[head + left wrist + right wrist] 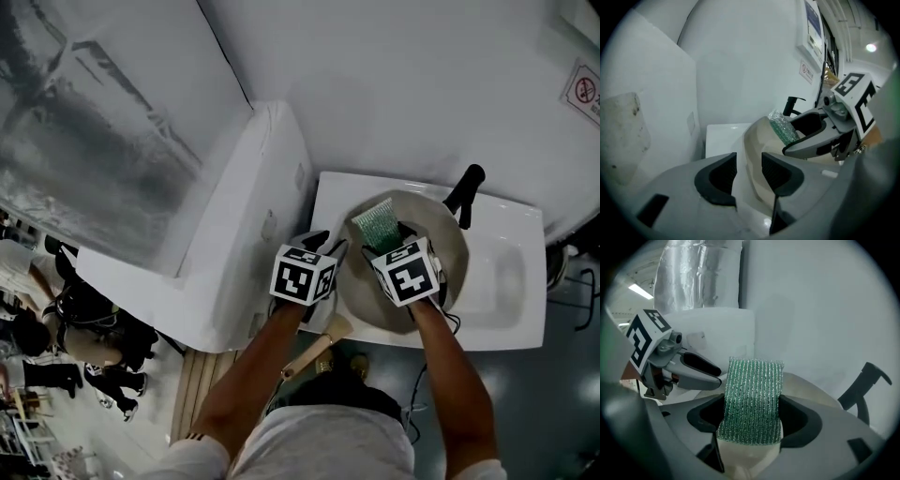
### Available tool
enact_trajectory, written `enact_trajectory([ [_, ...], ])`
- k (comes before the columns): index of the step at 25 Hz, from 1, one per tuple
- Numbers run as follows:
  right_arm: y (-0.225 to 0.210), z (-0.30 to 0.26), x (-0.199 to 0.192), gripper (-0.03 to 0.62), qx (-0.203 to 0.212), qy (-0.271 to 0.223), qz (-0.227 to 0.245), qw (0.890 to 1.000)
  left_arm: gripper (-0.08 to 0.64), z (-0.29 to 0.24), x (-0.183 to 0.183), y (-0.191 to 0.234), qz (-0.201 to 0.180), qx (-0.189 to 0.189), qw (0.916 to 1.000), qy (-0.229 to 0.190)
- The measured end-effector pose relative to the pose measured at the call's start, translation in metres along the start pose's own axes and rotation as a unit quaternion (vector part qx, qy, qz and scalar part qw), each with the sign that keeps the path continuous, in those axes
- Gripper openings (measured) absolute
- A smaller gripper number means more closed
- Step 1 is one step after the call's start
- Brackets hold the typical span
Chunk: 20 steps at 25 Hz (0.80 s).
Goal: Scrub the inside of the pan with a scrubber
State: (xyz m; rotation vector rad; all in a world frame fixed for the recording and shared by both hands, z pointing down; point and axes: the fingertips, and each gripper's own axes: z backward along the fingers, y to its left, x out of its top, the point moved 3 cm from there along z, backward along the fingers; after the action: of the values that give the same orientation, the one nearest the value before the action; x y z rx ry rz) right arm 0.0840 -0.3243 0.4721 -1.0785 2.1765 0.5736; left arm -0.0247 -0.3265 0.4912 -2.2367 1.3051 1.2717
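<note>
Head view puts the pan [448, 251] in the white sink [511, 281]. It is a pale, round pan lying toward the basin's left end with its inside facing up. I have the green scrubber [377, 225] over the far-left part of that inside, standing on edge and sticking up past the jaws that carry it. The right gripper [394, 240] is clenched on it. In the right gripper view both dark pads press into the sides of the ribbed green mesh, which rises between them with the pan's cream surface directly beneath. I cannot tell whether the scrubber's lower edge touches the pan.

The left gripper [326, 246] sits just beside the right one, at the pan's left rim. Its 2 jaws are released and stand wide apart. In the left gripper view the pan's rim shows in the gap between them, and neither pad presses on it. From there I also see the right gripper's 2 jaws reaching across the pan with the scrubber at their tips.

A black handle-like piece [466, 192] rises at the pan's far-right edge; I cannot tell whether it is the pan's handle or a tap. A white slanted cabinet [248, 225] stands just beside the sink's left side, and a plain white wall [394, 84] runs behind both. A wooden-handled tool [314, 349] shows just below the sink's front edge, between my 2 forearms.
</note>
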Motion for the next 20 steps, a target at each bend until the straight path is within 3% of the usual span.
enact_trajectory([
  [13,0.003,-0.057,-0.025,0.351,0.017,0.074,0.032,0.997,0.146,-0.023,-0.019,0.010,0.004,0.004,0.9989,0.046],
  [20,-0.020,-0.058,-0.029,0.351,-0.013,0.085,0.032,0.996,0.105,-0.026,-0.019,0.009,0.008,-0.003,0.9991,0.042],
])
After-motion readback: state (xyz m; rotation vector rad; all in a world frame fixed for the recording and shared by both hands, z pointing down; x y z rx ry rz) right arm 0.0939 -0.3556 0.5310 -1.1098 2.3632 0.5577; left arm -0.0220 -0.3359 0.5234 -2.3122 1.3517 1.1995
